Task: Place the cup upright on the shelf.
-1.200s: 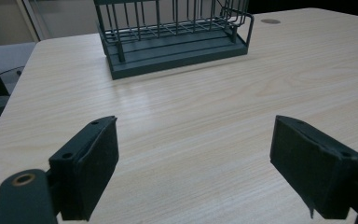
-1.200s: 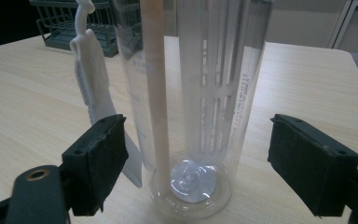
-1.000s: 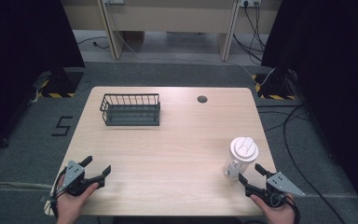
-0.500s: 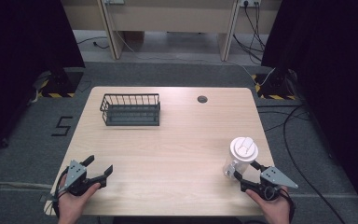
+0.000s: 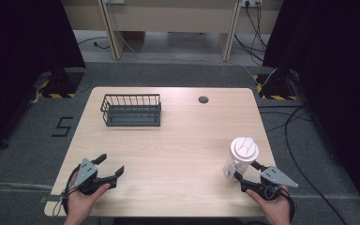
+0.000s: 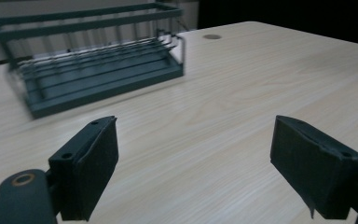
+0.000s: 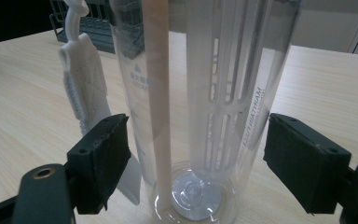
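Light wood bench [image 5: 168, 154], rectangular, rounded corners, dark carpet around it.

Dark wire basket [image 5: 131, 110] near far-left corner, set in from the far edge, long side parallel to it; seen again ahead of the left gripper view [image 6: 93, 70], well apart from the jaws.

Clear bottle [image 5: 240, 159] with white lid, upright, close to the right edge toward the near-right corner. Through the wall in the right gripper view [image 7: 200, 107]: slotted white insert and a pale straw-like tube. White strap [image 7: 85, 88] hanging down its side.

Right gripper [image 5: 248, 174] at near-right corner, held in a hand coming from the near edge. Jaws spread wide, one on each side of the bottle's lower body, bottle standing between them; gap visible on both sides in the right gripper view, pads [image 7: 100, 161] not pressing on the wall.

Left gripper [image 5: 108, 168] near the near-left corner, held low over bare wood. Jaws wide apart, nothing between them, pads [image 6: 91, 172] clear of everything.

Small round grommet [image 5: 203, 99] near far edge, right of centre.
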`<state>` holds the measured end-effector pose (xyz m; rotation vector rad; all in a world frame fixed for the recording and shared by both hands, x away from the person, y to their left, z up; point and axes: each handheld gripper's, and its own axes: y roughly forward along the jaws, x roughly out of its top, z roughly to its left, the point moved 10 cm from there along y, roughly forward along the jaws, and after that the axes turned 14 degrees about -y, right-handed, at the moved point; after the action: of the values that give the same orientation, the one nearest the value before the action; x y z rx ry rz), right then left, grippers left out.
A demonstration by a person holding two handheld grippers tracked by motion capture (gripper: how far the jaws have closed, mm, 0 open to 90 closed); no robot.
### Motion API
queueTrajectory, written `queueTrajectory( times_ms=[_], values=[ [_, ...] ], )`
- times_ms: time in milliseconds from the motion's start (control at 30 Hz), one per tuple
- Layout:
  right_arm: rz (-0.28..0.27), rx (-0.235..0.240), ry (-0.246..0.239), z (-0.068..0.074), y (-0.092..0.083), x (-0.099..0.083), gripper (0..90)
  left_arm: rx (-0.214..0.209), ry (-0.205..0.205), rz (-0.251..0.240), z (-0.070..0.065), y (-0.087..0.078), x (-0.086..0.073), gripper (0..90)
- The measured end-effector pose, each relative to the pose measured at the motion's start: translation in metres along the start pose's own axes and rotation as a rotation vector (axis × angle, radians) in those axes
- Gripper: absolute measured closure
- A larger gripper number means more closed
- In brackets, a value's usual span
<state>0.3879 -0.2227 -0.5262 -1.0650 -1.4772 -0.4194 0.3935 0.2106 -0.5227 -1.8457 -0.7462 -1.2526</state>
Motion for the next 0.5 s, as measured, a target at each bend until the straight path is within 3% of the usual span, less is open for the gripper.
queueTrajectory(
  times_ms=[267,500],
  values=[
    [-0.01,-0.015,0.017,-0.003,-0.014,-0.004,21.5,-0.16,0.048,0.0,-0.06,0.046,0.019,14.7],
    [-0.011,-0.043,0.048,-0.009,-0.027,-0.011,21.5,-0.288,0.083,0.025,-0.114,0.083,0.022,14.7]
  ],
)
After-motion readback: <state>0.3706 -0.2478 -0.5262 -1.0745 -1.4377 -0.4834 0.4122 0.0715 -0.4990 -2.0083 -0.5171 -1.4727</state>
